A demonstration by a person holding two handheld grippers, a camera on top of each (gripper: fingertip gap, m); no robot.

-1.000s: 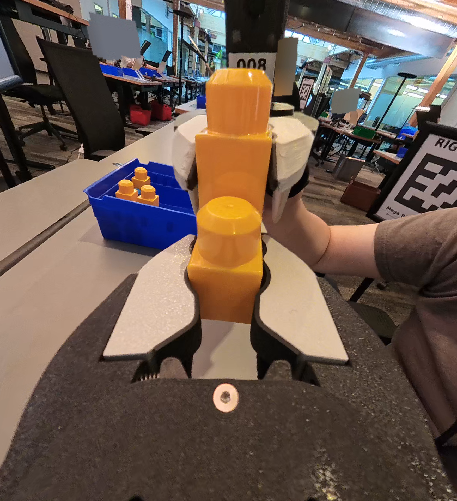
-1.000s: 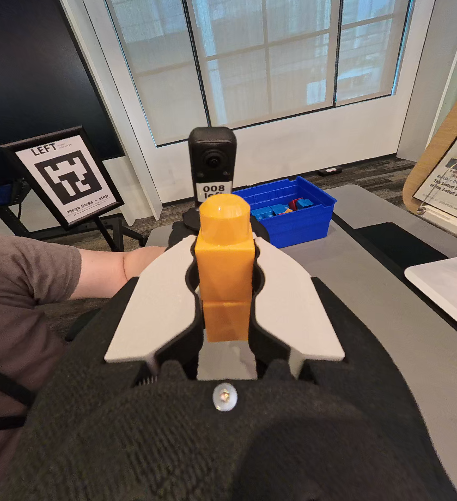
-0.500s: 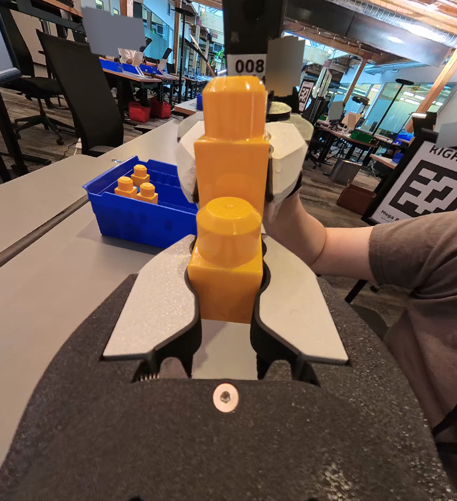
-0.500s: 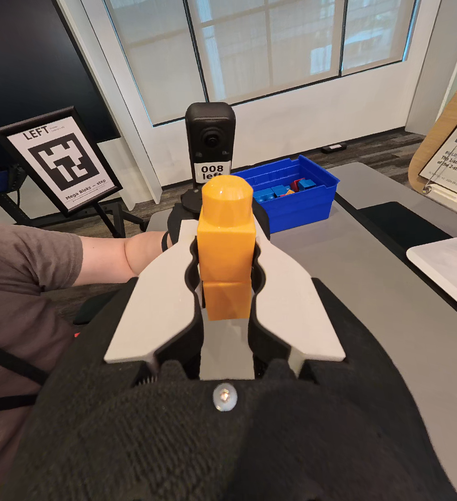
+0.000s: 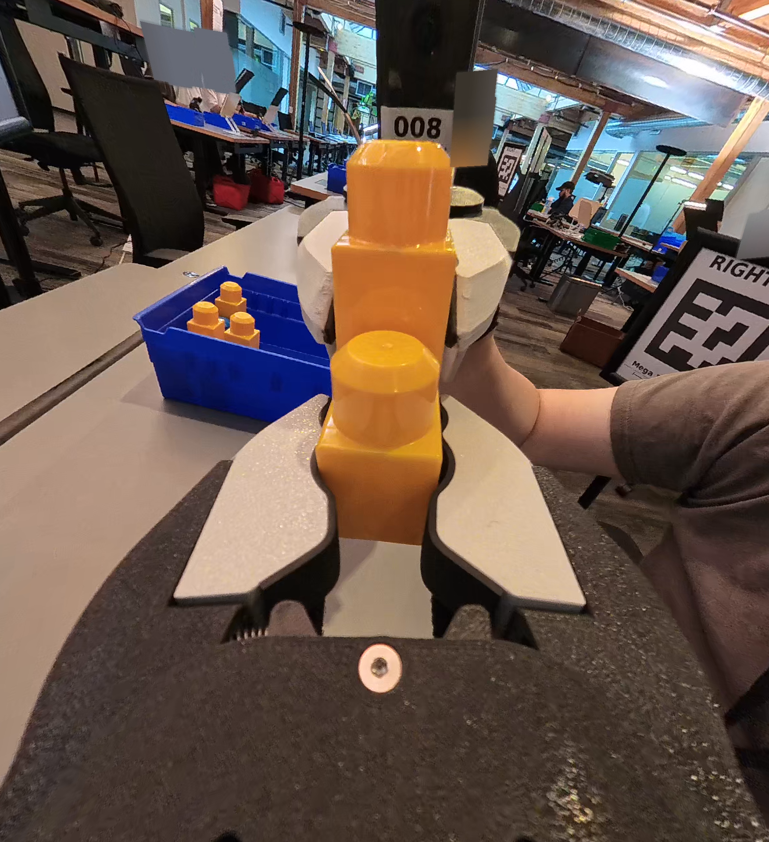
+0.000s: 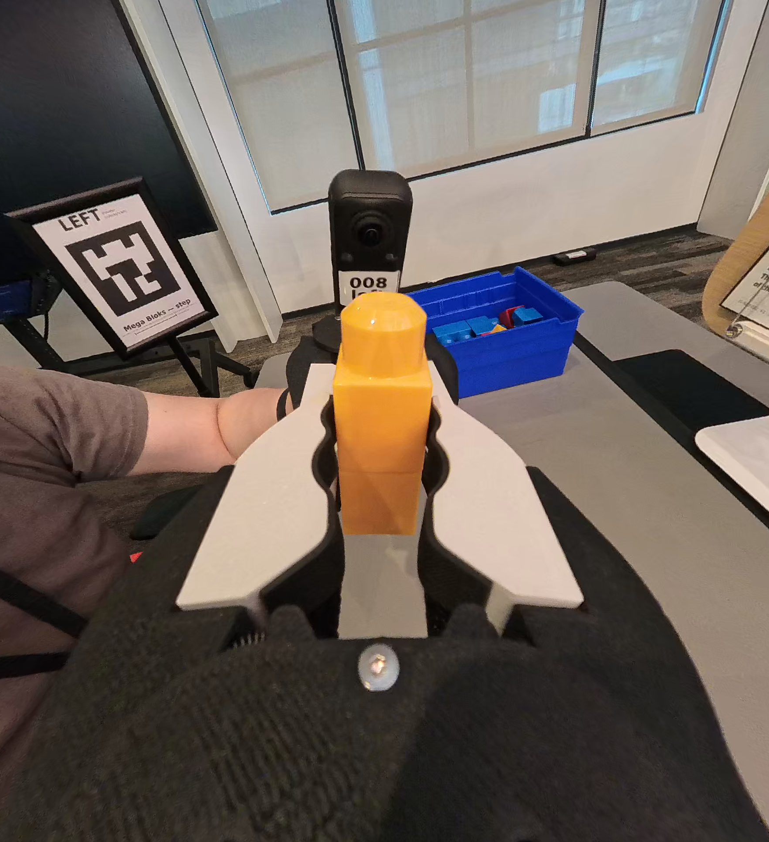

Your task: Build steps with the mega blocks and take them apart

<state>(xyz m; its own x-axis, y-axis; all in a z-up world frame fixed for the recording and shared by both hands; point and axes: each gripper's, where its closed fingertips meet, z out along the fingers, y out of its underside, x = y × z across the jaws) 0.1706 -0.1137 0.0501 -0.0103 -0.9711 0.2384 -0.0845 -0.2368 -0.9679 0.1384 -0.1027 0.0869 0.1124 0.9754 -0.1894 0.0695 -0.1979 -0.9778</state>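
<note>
Mega blocks, orange, fill the middle of the left wrist view: a lower orange block (image 5: 380, 460) sits pinched between the two grey fingers (image 5: 273, 496) of the left gripper (image 5: 380, 437), its single stud pointing up. Just beyond it, past the fingertips, a taller orange block (image 5: 394, 282) stands upright with its long axis vertical and its stud on top, gripped at its sides by the white fingers of the right gripper (image 5: 400, 291), which faces this camera. The two blocks look pressed together as a step, though the joint itself is hidden. Left of the fingers and farther off, a blue bin (image 5: 232, 360) on the grey table (image 5: 77, 478) holds three more small orange blocks (image 5: 223, 316).

In the right wrist view, the right gripper (image 6: 380, 437) clamps an orange stack (image 6: 380, 423) between its white fingers (image 6: 277, 501); the stack stands upright, long axis vertical, rounded stud at the top, with a seam across its lower part. Directly beyond the fingertips is the left gripper's black camera (image 6: 369, 232). To the right of the fingers, farther along the table, a second blue bin (image 6: 510, 337) contains blue and red blocks. A person's forearm (image 6: 200, 428) reaches in from the left.
</note>
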